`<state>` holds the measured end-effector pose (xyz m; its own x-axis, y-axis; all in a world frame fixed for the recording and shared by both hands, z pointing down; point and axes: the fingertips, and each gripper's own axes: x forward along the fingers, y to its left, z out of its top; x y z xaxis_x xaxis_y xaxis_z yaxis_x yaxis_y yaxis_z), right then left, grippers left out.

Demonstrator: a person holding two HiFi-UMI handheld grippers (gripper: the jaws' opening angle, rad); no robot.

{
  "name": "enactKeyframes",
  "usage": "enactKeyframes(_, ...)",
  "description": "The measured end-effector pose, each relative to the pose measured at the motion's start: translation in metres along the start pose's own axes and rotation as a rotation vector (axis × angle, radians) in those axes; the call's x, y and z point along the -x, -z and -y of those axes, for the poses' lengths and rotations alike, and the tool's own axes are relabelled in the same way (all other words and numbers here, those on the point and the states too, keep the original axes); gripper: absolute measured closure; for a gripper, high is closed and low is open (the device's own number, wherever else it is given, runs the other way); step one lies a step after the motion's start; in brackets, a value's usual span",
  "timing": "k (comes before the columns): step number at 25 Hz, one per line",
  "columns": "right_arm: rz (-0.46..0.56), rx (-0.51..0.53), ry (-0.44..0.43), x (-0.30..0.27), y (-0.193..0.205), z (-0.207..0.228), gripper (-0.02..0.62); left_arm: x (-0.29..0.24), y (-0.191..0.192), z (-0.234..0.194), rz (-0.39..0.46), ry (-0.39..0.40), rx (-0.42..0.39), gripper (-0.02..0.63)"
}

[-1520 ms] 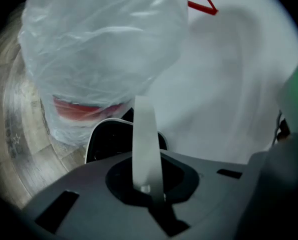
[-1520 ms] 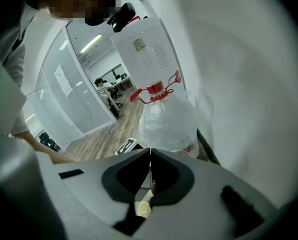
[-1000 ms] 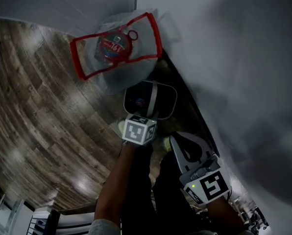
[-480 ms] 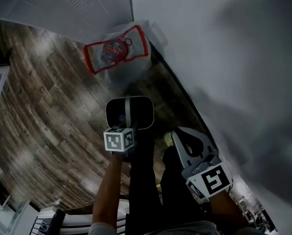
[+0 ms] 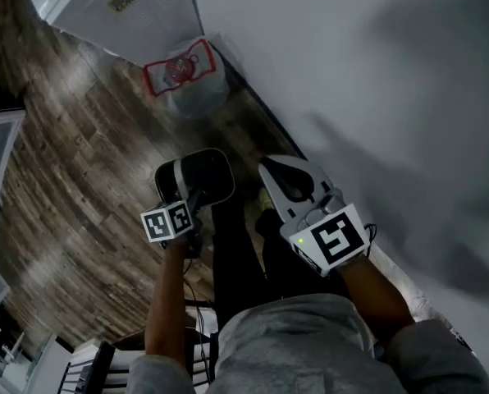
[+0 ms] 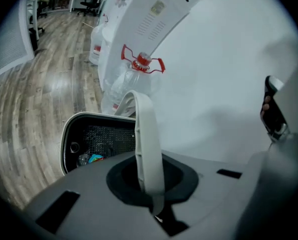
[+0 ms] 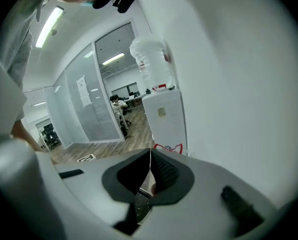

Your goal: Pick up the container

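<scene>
The container (image 5: 202, 173) is a small bin with a white rim (image 6: 65, 143) and a dark mesh inside, where a few scraps lie. Its white bail handle (image 6: 147, 143) runs up between the jaws of my left gripper (image 5: 188, 197), which is shut on it, so the bin hangs above the wooden floor. From the left gripper view, the left gripper (image 6: 153, 196) pinches the handle's lower end. My right gripper (image 5: 289, 184) is held beside the bin at the right, apart from it. Its jaws (image 7: 149, 176) meet with nothing between them.
A big clear water bottle with a red carry handle (image 5: 180, 71) (image 6: 141, 64) lies on the floor by a white water dispenser (image 5: 113, 6) (image 7: 162, 118). A white wall (image 5: 367, 97) runs along the right. The person's dark-trousered legs (image 5: 240, 253) are below the grippers.
The left gripper with the bin has drifted left in the head view. The right gripper has come up beside it. The floor bottle now looks smaller and farther off.
</scene>
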<state>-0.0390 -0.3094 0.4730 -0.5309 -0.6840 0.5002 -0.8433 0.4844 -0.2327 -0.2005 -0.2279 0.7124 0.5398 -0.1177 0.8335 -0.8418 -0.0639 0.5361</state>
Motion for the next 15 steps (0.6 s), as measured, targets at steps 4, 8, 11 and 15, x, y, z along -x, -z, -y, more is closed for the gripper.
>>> enactKeyframes(4, 0.058, 0.057, -0.017, 0.054, -0.046, -0.012, 0.571, 0.059, 0.024, 0.036, 0.041, 0.019, 0.038, 0.592)
enactKeyframes(8, 0.116, 0.124, -0.004, 0.106, -0.079, -0.012, 0.571, 0.104, 0.04, 0.057, 0.104, 0.037, 0.124, 0.592)
enactKeyframes(11, 0.15, 0.133, 0.022, 0.144, -0.095, -0.011, 0.571, 0.127, 0.058, 0.065, 0.129, 0.028, 0.166, 0.592)
enactKeyframes(15, 0.179, 0.138, 0.033, 0.183, -0.106, -0.018, 0.571, 0.156, 0.082, 0.068, 0.178, 0.005, 0.229, 0.592)
